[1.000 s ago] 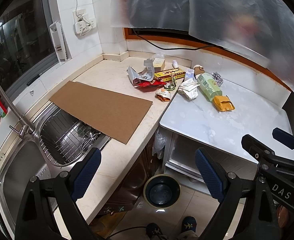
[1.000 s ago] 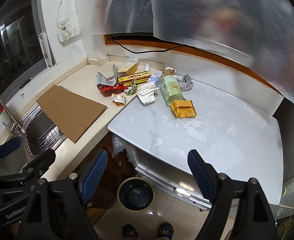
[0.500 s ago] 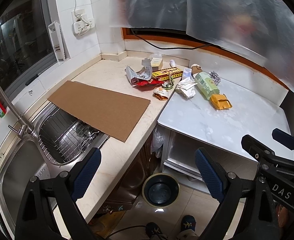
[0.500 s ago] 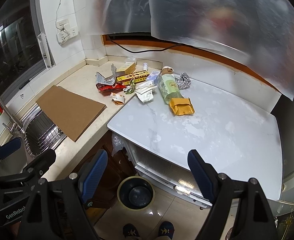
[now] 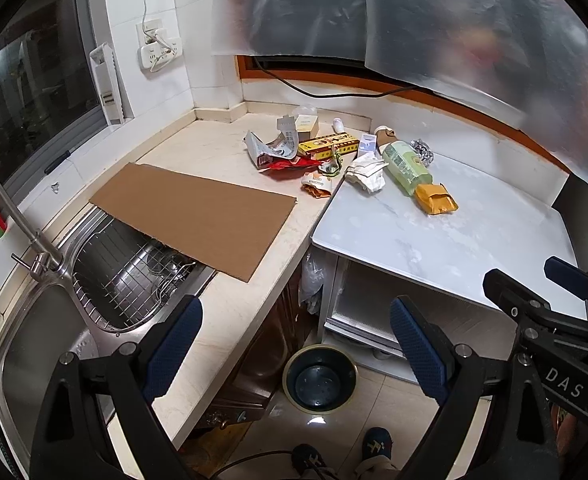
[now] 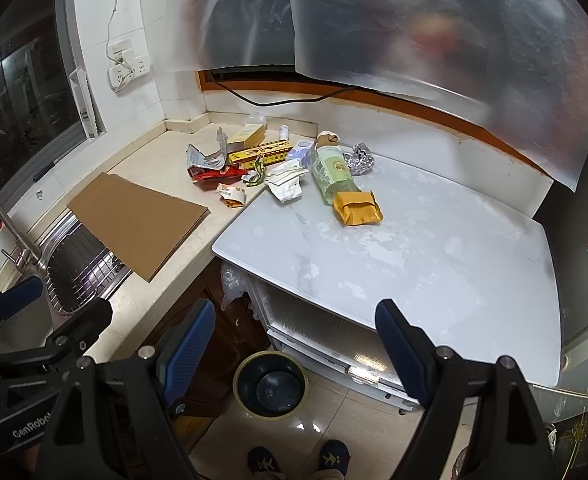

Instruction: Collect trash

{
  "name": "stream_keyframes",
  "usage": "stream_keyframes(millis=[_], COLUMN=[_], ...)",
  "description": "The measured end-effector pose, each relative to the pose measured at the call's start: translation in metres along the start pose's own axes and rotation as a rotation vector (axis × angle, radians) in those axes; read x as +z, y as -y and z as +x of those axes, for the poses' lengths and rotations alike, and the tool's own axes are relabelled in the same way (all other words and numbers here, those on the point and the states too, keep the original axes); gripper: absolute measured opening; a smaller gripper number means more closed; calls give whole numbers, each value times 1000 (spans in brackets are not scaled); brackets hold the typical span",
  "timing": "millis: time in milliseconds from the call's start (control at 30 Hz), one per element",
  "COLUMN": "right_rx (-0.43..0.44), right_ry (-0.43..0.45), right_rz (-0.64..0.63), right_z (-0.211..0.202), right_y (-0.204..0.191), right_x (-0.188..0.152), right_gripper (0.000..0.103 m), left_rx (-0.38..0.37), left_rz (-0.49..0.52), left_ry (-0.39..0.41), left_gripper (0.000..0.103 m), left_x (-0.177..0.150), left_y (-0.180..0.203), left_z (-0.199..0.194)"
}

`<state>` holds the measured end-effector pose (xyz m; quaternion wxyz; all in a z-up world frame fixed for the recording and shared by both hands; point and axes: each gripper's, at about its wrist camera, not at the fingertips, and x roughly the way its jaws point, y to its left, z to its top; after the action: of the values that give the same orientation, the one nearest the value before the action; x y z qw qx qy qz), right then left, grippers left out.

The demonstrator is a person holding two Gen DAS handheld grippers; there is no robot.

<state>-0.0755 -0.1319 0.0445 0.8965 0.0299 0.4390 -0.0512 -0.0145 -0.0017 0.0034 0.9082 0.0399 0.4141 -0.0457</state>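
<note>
Both hand-held grippers (image 5: pixel 294 344) (image 6: pixel 294 348) hover agape above the bin (image 5: pixel 320 377).

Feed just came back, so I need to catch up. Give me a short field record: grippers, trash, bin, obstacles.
left gripper: open, empty, held back from the counter
right gripper: open, empty
trash pile: wrappers, boxes and a green bottle clustered where counter meets white table
nearest piece: yellow packet on the white table
bin: on the floor below, looks empty
obstacle: cardboard sheet partly over the sink
</note>
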Motion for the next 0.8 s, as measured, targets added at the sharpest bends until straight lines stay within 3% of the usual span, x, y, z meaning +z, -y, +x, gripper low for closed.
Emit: stream_keyframes(millis=[800], right_rx=[-29], right_ry=[4], right_rz=[20], right_z=[9], right_y=[-21], right_x=[-1], right_gripper=[81], left_rx=[-40], left_rz=[9], left_ry=[-2], left_gripper=[94], left_x=[8], left_y=[-14], left_z=[21])
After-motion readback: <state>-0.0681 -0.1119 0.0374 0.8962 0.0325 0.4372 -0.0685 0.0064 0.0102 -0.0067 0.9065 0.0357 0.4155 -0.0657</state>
